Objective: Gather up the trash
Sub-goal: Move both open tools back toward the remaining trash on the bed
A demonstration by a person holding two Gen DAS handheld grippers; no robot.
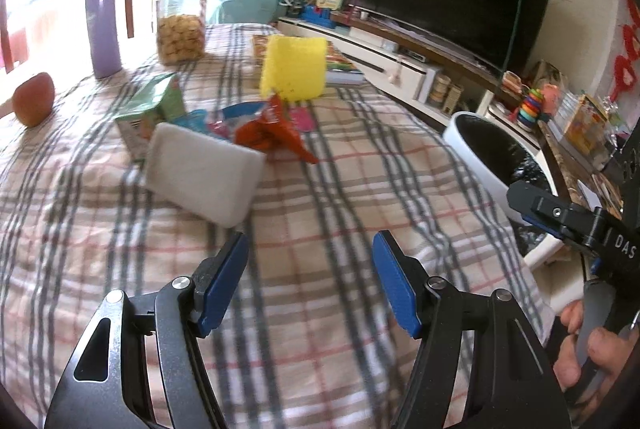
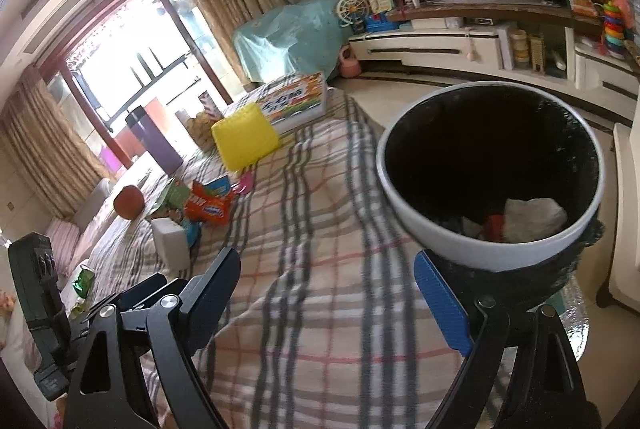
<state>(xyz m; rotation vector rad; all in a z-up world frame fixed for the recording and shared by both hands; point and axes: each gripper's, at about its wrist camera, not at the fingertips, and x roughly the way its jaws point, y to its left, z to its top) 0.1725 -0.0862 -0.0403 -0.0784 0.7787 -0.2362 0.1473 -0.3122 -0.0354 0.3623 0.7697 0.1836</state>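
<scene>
On the plaid-covered table [image 1: 320, 197] lies a heap of trash: an orange snack wrapper [image 1: 268, 133], a blue wrapper [image 1: 236, 113], a green carton [image 1: 154, 109] and a white block [image 1: 200, 177]. My left gripper [image 1: 312, 269] is open and empty, low over the cloth in front of the white block. My right gripper [image 2: 328, 293] is open and empty beside the white bin [image 2: 492, 169], which has a black liner and holds crumpled paper [image 2: 532, 217] and a red scrap. The heap shows in the right wrist view too, with the orange wrapper [image 2: 208, 207] at its middle.
A yellow sponge block [image 1: 292, 67], purple flask [image 1: 103, 25], cookie jar [image 1: 180, 21], apple [image 1: 34, 99] and books [image 1: 340, 63] stand on the table. The bin [image 1: 496, 157] sits off the table's right edge. A TV and toy shelves line the far wall.
</scene>
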